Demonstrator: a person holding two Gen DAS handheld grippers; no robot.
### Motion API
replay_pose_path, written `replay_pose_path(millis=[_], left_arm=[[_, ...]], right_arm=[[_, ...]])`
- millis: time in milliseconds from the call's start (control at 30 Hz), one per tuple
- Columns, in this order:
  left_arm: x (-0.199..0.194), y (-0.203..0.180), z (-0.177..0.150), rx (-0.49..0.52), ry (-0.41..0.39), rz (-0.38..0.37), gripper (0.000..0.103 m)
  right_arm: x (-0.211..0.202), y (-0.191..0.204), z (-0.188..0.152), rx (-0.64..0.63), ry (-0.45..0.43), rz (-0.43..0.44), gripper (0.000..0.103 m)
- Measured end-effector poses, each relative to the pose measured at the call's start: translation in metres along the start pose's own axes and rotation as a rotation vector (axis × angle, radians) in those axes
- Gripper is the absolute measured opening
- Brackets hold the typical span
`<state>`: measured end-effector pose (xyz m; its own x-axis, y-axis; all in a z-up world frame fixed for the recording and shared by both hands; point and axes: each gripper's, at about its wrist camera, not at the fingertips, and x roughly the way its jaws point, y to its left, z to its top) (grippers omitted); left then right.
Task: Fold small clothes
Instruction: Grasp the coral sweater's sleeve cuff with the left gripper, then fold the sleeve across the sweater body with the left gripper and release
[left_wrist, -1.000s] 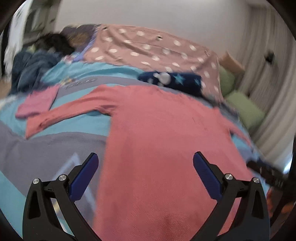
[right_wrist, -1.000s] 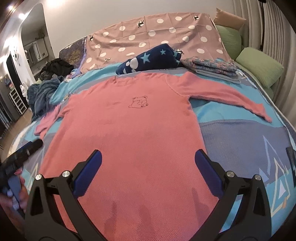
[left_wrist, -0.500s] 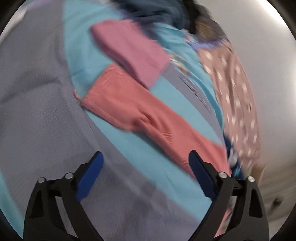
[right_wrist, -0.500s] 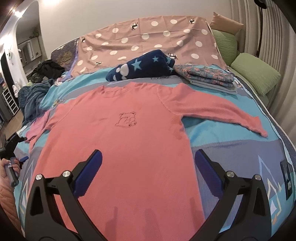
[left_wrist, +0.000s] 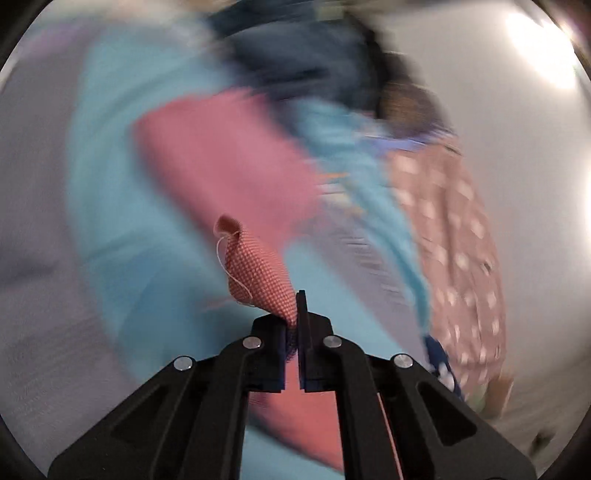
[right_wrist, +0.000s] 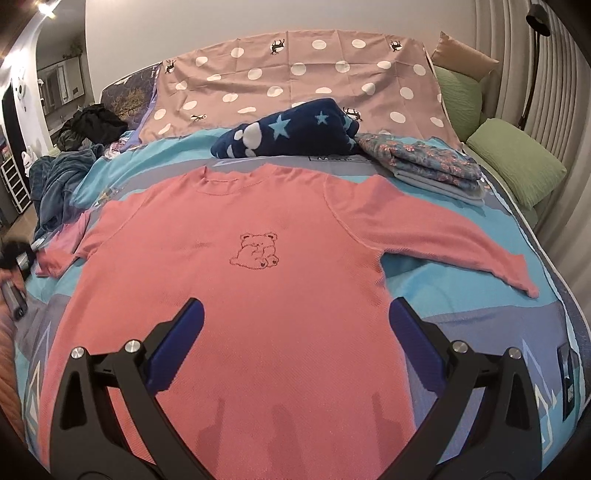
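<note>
Left wrist: claw newly around sleeve cuff

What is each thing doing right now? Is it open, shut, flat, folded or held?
left gripper: shut on the shirt's sleeve cuff
right gripper: open, holding nothing
pink shirt: spread flat, bear side up, not folded
right sleeve: stretched out flat
floral clothes: folded, stacked
star blanket: bundled up

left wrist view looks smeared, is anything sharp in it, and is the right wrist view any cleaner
Left wrist view: the bed is motion-blurred; only the left gripper and the pinched sleeve cuff are sharp. Right wrist view: crisp, with the right gripper casting shadows on the pink shirt.
</note>
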<state>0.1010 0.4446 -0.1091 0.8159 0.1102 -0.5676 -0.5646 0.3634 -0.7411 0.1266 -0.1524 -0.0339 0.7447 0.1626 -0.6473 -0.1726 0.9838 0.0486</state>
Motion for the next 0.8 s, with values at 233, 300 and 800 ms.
replay_pose_path(millis=[233, 300, 800], left_arm=[[-0.033, -0.211, -0.096, 0.565, 0.063, -0.266, 0.004], [-0.034, -0.236, -0.137, 0.665, 0.102, -0.308, 0.004], [0.026, -0.248, -0.345, 1.06, 0.498, -0.249, 0.004]], right_arm=[[0.001, -0.003, 0.002, 0.021, -0.012, 0.038, 0.101], [0.001, -0.005, 0.003, 0.018, -0.01, 0.038, 0.101], [0.061, -0.035, 0.056, 0.135, 0.174, 0.208, 0.047]])
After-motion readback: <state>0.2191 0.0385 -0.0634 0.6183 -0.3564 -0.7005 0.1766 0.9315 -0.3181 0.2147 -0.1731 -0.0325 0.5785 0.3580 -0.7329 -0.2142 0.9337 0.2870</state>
